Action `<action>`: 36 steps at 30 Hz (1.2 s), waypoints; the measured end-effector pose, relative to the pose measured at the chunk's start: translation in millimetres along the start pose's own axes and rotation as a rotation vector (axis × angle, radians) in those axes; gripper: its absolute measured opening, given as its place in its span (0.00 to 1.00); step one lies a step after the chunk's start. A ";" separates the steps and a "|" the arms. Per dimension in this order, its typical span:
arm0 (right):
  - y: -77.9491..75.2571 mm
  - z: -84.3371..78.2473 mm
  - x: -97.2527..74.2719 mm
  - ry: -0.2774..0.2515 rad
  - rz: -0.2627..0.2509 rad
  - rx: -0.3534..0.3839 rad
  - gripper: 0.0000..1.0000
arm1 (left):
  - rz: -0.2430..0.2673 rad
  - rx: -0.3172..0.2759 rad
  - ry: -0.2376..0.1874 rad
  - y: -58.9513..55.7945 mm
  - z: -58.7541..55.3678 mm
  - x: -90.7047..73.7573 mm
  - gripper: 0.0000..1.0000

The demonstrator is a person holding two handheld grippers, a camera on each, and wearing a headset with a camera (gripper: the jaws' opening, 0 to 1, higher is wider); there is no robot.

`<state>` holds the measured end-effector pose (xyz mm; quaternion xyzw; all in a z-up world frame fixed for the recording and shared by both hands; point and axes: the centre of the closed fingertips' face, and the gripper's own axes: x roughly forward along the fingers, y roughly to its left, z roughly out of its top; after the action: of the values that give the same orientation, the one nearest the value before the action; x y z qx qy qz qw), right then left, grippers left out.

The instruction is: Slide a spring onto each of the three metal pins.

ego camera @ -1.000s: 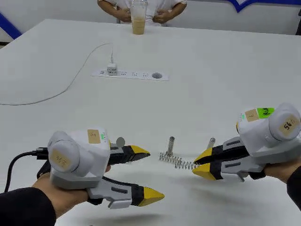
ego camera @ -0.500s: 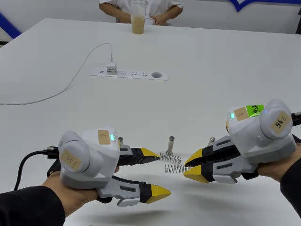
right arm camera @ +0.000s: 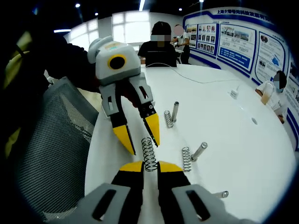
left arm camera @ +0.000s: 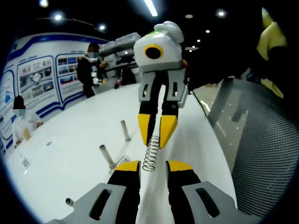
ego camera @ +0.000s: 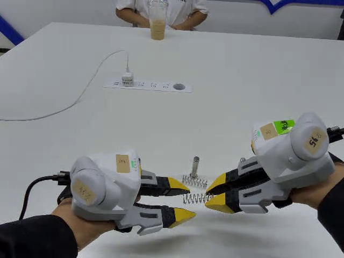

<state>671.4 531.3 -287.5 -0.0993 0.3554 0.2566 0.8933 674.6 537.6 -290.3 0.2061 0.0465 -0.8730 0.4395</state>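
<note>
My right gripper (ego camera: 214, 194) is shut on one end of a small steel spring (ego camera: 196, 198), held level just above the white table (ego camera: 226, 91). The spring's free end lies between the jaws of my open left gripper (ego camera: 184, 200), which faces it tip to tip. In the right gripper view the spring (right arm camera: 148, 155) runs from my right gripper (right arm camera: 150, 167) toward the left gripper (right arm camera: 142, 144). A metal pin (ego camera: 194, 165) stands upright just behind, with a second spring (ego camera: 194, 181) lying at its foot. Another pin (ego camera: 242, 160) peeks out behind the right gripper. A third pin (right arm camera: 219, 193) lies nearer.
A white power strip (ego camera: 149, 84) with a plugged charger and trailing cable lies mid-table. A person sits at the far edge behind a cup of drink (ego camera: 157, 21). A mesh chair back (left arm camera: 261, 140) stands beside the near table edge.
Both grippers have moved toward each other. The right one carried the spring left, off the table, and its free end now lies between the left jaws, which have narrowed slightly.
</note>
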 end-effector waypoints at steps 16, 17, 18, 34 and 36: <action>8.1 13.9 -5.5 -0.001 0.006 -0.028 0.12 | 0.000 0.033 0.005 -0.5 -0.6 0.0 0.12; 8.4 16.0 -6.0 -0.005 0.004 -0.031 0.12 | 0.001 0.032 0.006 -0.5 -0.8 -0.1 0.12; 9.0 18.3 -6.5 -0.007 0.003 -0.034 0.12 | 0.001 0.031 0.006 -0.6 -0.9 -0.2 0.12; 15.5 41.5 -8.4 -0.030 -0.005 -0.088 0.12 | -0.007 0.030 -0.007 -3.5 2.1 1.4 0.11; 16.2 42.3 -8.0 -0.028 -0.005 -0.092 0.12 | -0.009 0.030 -0.008 -4.4 2.6 1.9 0.11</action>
<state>682.6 557.2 -251.1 -0.1377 0.3302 0.2716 0.8934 669.3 538.2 -289.1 0.2090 0.0325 -0.8763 0.4328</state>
